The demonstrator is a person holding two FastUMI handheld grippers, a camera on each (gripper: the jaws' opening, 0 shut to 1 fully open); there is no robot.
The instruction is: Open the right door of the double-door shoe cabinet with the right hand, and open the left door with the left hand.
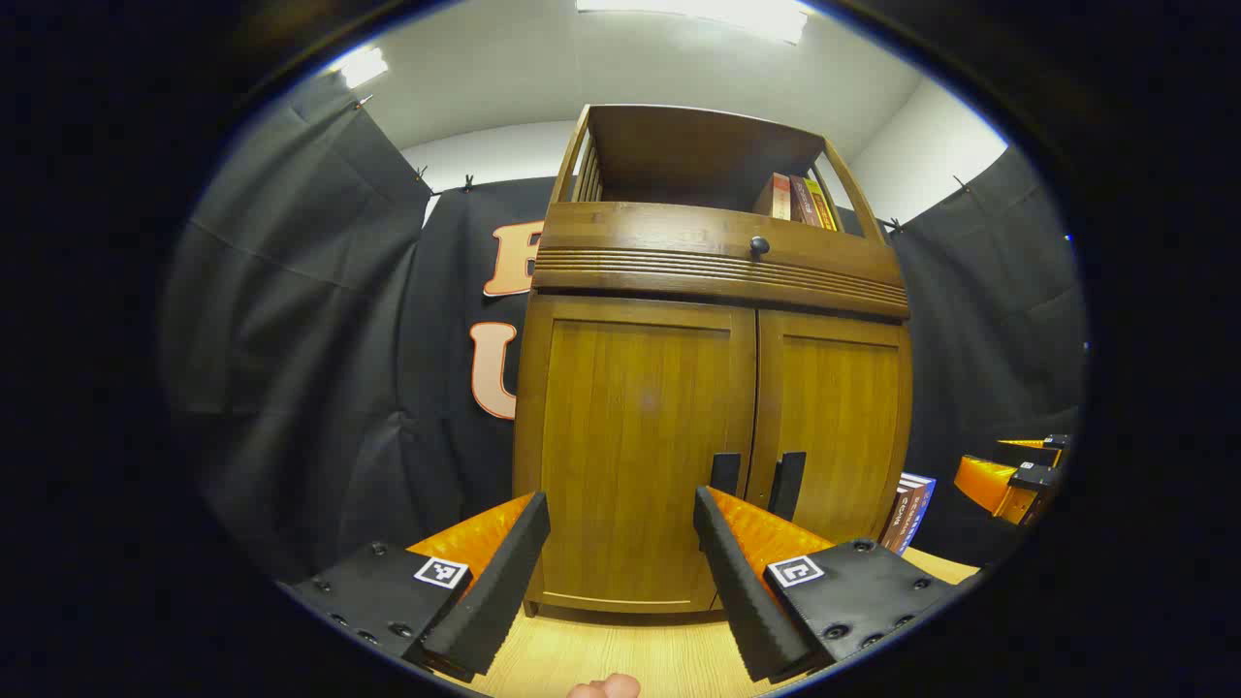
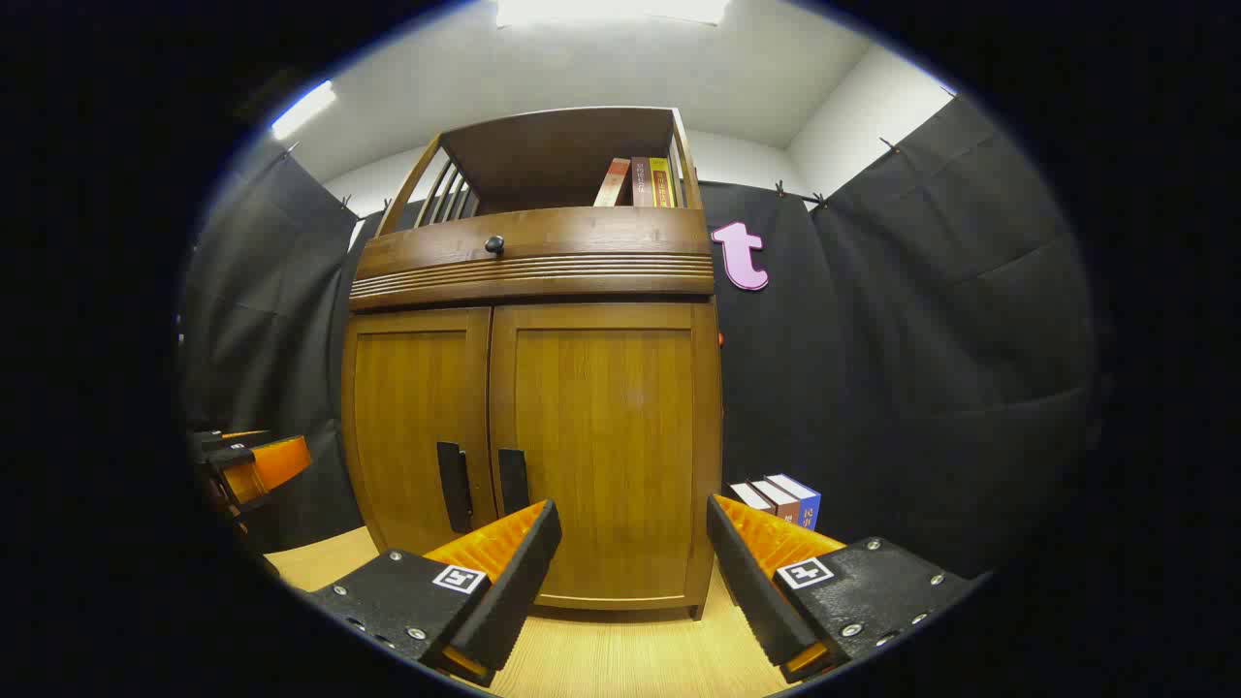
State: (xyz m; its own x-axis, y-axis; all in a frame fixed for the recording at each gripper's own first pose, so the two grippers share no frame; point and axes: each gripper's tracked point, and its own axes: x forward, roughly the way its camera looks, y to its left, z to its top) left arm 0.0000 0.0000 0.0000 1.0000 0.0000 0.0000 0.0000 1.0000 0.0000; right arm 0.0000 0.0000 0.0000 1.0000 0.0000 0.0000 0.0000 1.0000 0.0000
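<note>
The double-door shoe cabinet stands upright on the light wood counter, toward its back edge against the black cloth wall. Both doors are closed. In the left gripper view the left door takes most of the front and the right door sits beside it; their two dark vertical handles stand just apart on either side of the centre seam. Above the doors runs a ribbed drawer front with a small round dark knob, and above that an open shelf holds a few upright books.

The left gripper hovers in front of the left door, its jaws spread wide with nothing between them, not touching the cabinet. The right gripper faces the right door in the right gripper view, jaws likewise spread and empty, apart from the wood. The handles lie to the left of its fingers there.

A small stack of books stands on the counter just beside the cabinet's right side. The right gripper also shows at the right edge of the left gripper view.
</note>
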